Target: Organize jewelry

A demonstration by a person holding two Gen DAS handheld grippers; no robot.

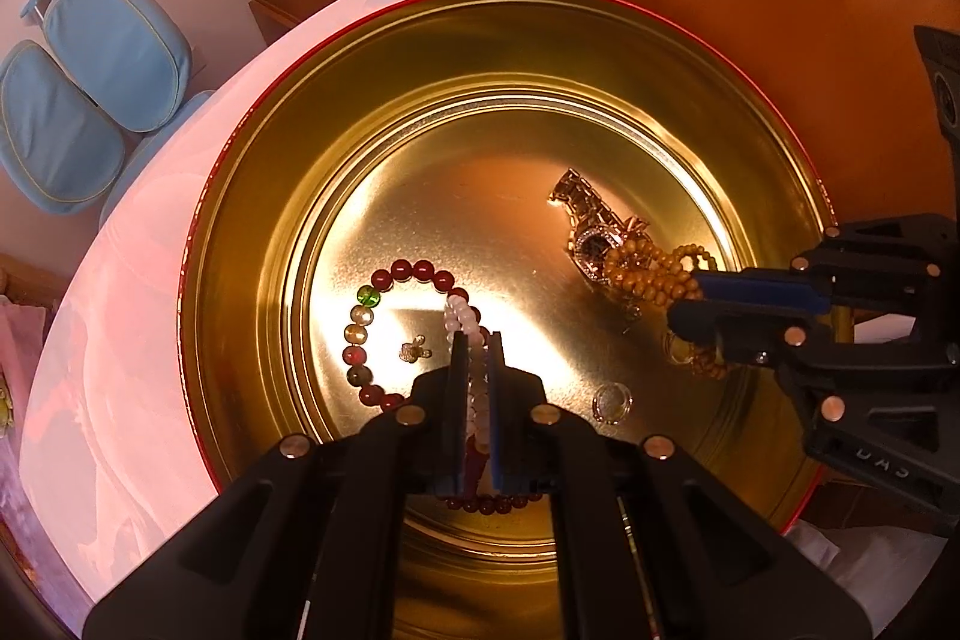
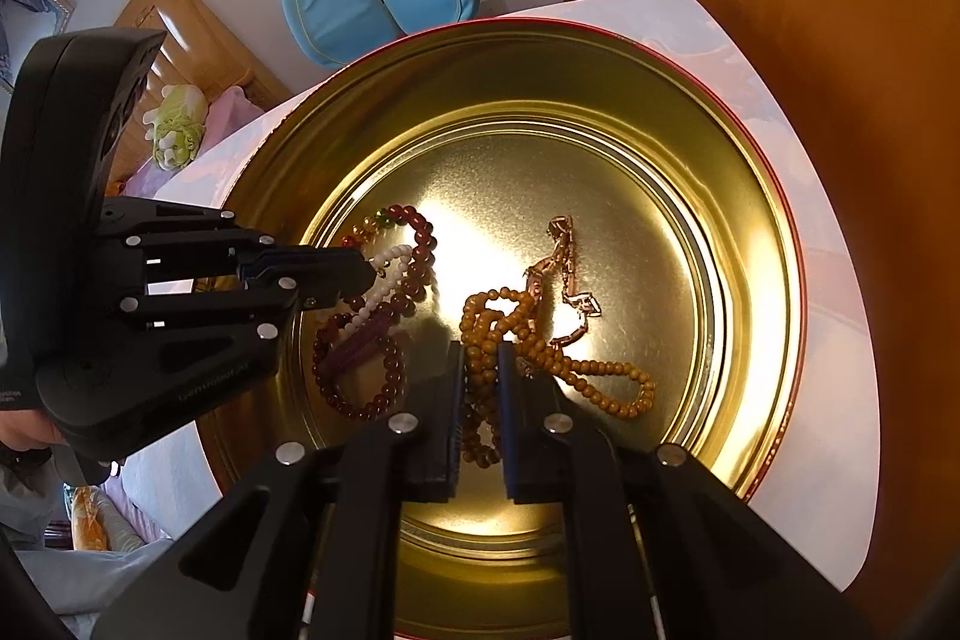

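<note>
Your left gripper (image 1: 478,340) pinches the white bead strand (image 1: 463,316), the red bead bracelet (image 1: 384,322) lying just left of it. Your right gripper (image 2: 480,358) clamps the tan bead strand (image 2: 516,334), the gold watch (image 2: 564,274) just beyond, all inside the gold tin (image 1: 252,220).

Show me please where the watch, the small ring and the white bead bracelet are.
Watch (image 1: 591,244), left wrist view, on its round face.
Small ring (image 1: 612,402), left wrist view, on its band.
White bead bracelet (image 1: 461,311), left wrist view, on beads above the gripper fingers.
</note>
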